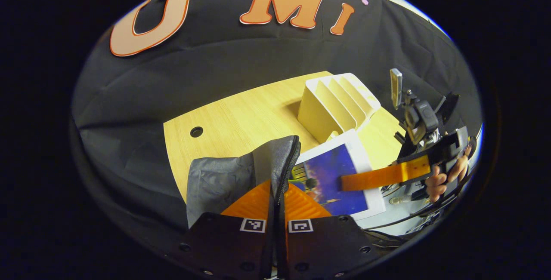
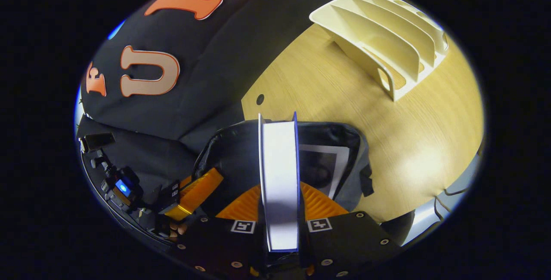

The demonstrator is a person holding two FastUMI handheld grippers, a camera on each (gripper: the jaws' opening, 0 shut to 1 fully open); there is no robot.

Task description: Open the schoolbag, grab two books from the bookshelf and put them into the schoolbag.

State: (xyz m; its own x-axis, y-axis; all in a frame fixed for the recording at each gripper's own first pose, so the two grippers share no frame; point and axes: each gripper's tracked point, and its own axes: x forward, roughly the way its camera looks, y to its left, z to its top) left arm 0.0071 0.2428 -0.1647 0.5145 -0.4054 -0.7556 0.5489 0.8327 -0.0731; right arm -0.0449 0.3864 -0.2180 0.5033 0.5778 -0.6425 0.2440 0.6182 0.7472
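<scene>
My left gripper (image 1: 277,194) is shut on the zipper edge of the grey schoolbag (image 1: 219,181) and holds its mouth up. To the right, a book (image 1: 331,176) with a blue cover and white border hangs by the bag's opening, with my right gripper (image 1: 353,183) shut on it and a hand (image 1: 439,181) behind. In the right gripper view that book (image 2: 280,176) stands edge-on between the fingers of my right gripper (image 2: 280,196), above the open schoolbag (image 2: 344,138). Another book (image 2: 327,164) lies inside the bag. My left gripper (image 2: 202,185) grips the bag's left rim.
The cream slotted bookshelf (image 1: 335,103) (image 2: 387,43) stands on the wooden table (image 1: 241,116) (image 2: 422,142) beyond the bag, its slots bare. A cable hole (image 1: 196,132) is at the table's far left. The black cloth wall hangs behind the table.
</scene>
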